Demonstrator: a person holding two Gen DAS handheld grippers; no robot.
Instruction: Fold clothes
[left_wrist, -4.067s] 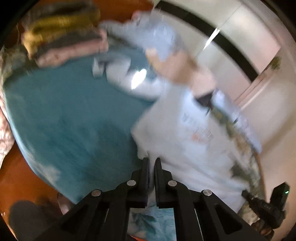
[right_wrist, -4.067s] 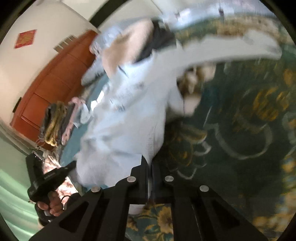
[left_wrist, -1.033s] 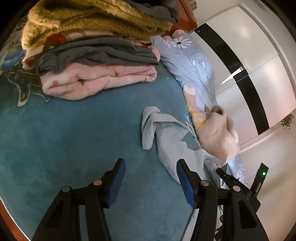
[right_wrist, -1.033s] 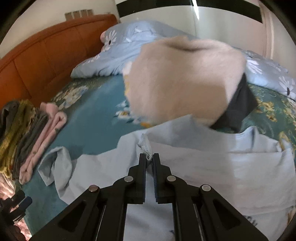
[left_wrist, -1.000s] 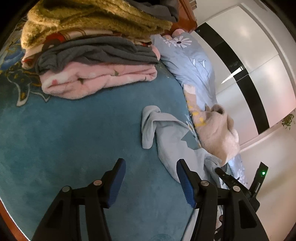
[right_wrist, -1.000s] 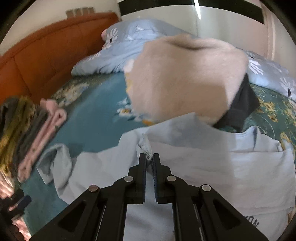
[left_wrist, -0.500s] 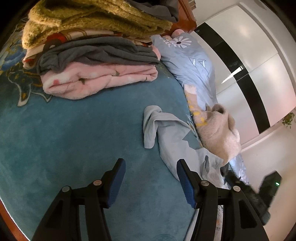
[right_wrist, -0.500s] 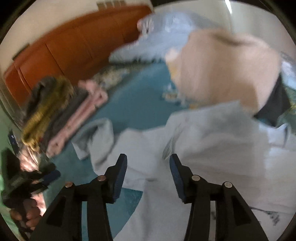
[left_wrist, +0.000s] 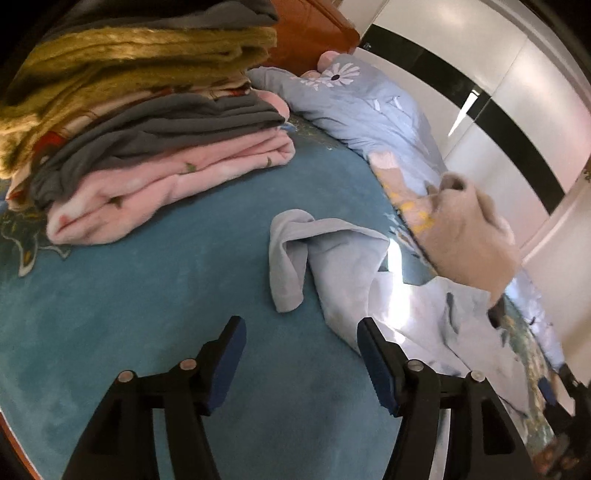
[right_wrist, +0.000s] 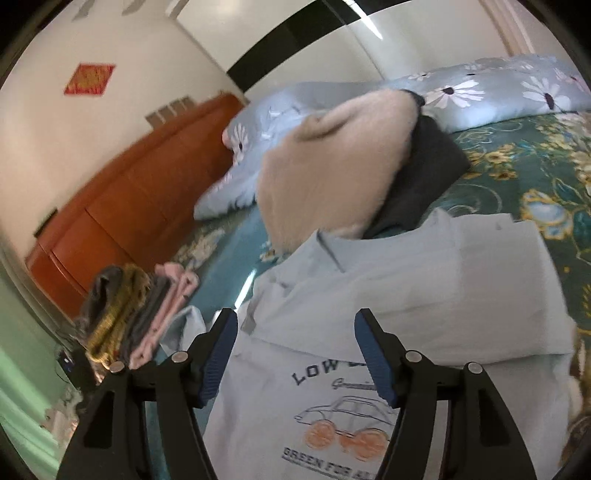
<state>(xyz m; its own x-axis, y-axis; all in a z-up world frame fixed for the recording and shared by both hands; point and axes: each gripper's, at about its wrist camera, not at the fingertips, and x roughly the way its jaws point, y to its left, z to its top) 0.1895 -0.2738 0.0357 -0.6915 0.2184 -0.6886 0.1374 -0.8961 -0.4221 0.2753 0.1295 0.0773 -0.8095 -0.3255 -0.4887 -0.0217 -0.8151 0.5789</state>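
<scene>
Through my left wrist camera, my left gripper (left_wrist: 299, 345) hangs over the teal plush bedspread (left_wrist: 122, 317) with its jaws apart and opening; only bare bedspread lies between them. The pale blue long-sleeved shirt (left_wrist: 343, 266) lies just ahead and to the right of my right-hand finger, its loose sleeve curled on the teal cloth, apart from the pads. Further back at the left sits a stack of folded fleece blankets, pink, grey and mustard (left_wrist: 140, 122). A light blue daisy-print pillow (left_wrist: 365, 110) lies behind it, and a beige fluffy garment (left_wrist: 469, 243) rests at the shirt's far edge.

Through my right wrist camera, my right gripper (right_wrist: 293, 350) is also spread and opening, its 2 blue-padded fingers (right_wrist: 218, 354) held above the pale blue shirt (right_wrist: 424, 291), gripping nothing. The shirt lies partly folded, 1 flap laid across the chest, a car print and dark lettering showing below. The beige garment (right_wrist: 332, 170) sits beyond the collar on a dark grey cloth (right_wrist: 424, 173). The blanket stack (right_wrist: 136, 314) stands at the left, near the orange-brown wooden headboard (right_wrist: 122, 206).
</scene>
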